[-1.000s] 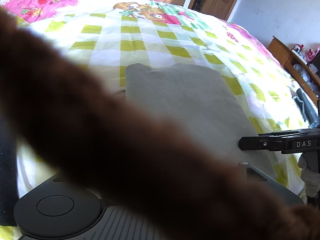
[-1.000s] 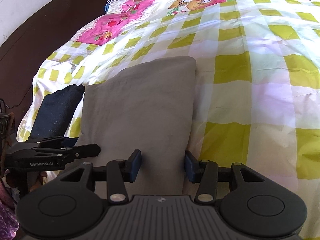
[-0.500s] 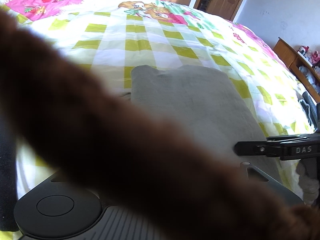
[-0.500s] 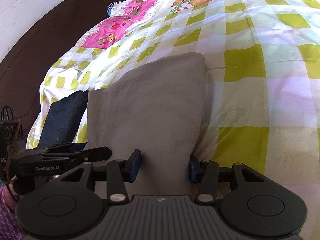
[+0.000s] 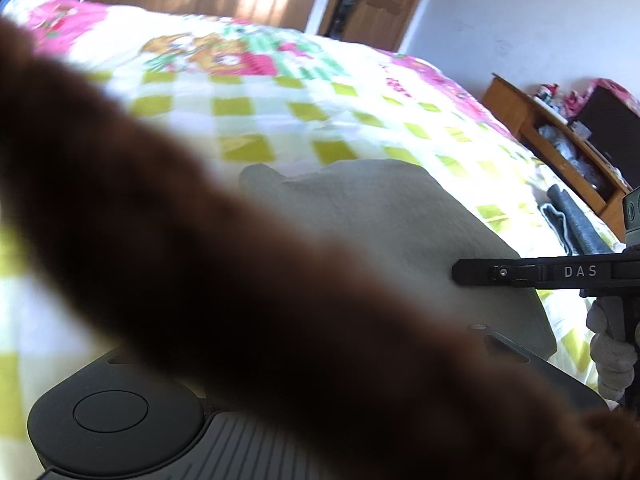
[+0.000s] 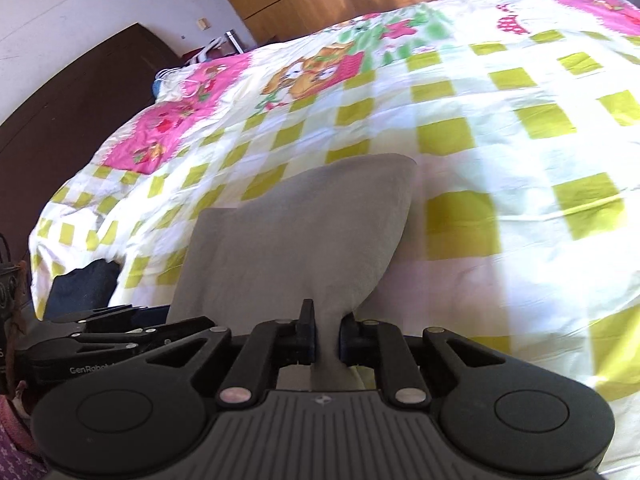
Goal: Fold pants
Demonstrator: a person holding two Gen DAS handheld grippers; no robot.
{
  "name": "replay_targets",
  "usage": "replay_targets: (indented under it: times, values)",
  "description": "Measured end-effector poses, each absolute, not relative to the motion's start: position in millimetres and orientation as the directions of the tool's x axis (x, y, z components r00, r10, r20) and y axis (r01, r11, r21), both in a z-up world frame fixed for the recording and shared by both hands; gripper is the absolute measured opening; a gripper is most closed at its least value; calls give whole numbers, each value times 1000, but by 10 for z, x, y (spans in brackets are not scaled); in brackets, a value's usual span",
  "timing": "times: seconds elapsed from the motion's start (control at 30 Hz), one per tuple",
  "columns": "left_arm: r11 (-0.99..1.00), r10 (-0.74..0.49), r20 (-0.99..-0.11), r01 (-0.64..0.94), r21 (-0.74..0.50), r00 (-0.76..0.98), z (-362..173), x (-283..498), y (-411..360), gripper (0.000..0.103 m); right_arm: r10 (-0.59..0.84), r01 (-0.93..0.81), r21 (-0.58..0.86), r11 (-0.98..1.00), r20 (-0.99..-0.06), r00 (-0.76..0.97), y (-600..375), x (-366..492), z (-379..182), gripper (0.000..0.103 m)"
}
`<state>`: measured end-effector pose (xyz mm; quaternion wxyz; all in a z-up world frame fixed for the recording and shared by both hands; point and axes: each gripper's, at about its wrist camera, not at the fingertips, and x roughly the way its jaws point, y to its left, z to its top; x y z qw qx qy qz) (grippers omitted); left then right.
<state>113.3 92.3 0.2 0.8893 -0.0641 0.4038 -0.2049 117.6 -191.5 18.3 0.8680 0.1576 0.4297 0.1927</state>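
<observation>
Pinching the near edge of the grey pants (image 6: 304, 240), the right gripper (image 6: 327, 334) has just been closing; the left gripper's (image 6: 120, 328) jaws are hidden.

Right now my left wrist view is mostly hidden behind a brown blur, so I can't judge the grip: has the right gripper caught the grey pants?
Observer: Yes; the right gripper has jaws that have just been closing, and its pads pinch a bunched edge of the grey pants.
Operator: Anything left of the pants?
Observer: A dark blue cloth lies beside them at the edge of the bed.
Operator: And my left gripper?
Observer: The left gripper is side-on over the pants' near-left corner; its jaws have just been closing, but whether cloth is between them I cannot tell.
</observation>
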Motion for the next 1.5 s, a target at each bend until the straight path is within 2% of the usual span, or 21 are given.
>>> replay_targets:
  times: [0.13, 0.3, 0.5, 0.77, 0.9, 1.0, 1.13, 1.33, 1.4, 1.5]
  values:
    - [921, -368, -739, 334, -202, 565, -176, 1380, 620, 54, 416, -169, 387, 906, -747, 519, -1986, 1216, 3, 38]
    - [929, -340, -736, 331, -167, 585, -115, 1261, 632, 57, 412, -159, 398, 903, -705, 577, -2133, 1031, 22, 39]
    - [952, -265, -717, 294, -88, 645, 86, 1128, 717, 56, 299, -143, 281, 949, -656, 693, -2206, 871, 276, 39]
    - [953, -273, -651, 293, -82, 708, 322, 1470, 505, 56, 395, -290, 268, 919, -644, 655, -1767, 1139, 369, 39]
    - [961, -258, -641, 263, -90, 723, 274, 1756, 436, 56, 499, -378, 329, 865, -644, 580, -1438, 1062, 237, 39]
    - [973, -198, -660, 224, -46, 725, 141, 1935, 419, 56, 574, -466, 358, 809, -655, 492, -1146, 920, 77, 39]
    - [983, -133, -723, 184, -9, 678, -107, 1983, 516, 59, 579, -542, 298, 786, -662, 476, -934, 691, -26, 40]
    - [991, -117, -695, 131, -32, 710, 13, 1728, 699, 59, 621, -536, 354, 767, -620, 480, -1024, 495, 120, 40]
    - [990, -116, -684, 135, -26, 721, 82, 1604, 708, 58, 601, -522, 351, 777, -659, 452, -992, 482, 27, 40]
    - [983, -109, -730, 181, 21, 675, 26, 1488, 625, 59, 563, -497, 326, 804, -687, 460, -987, 433, 6, 40]
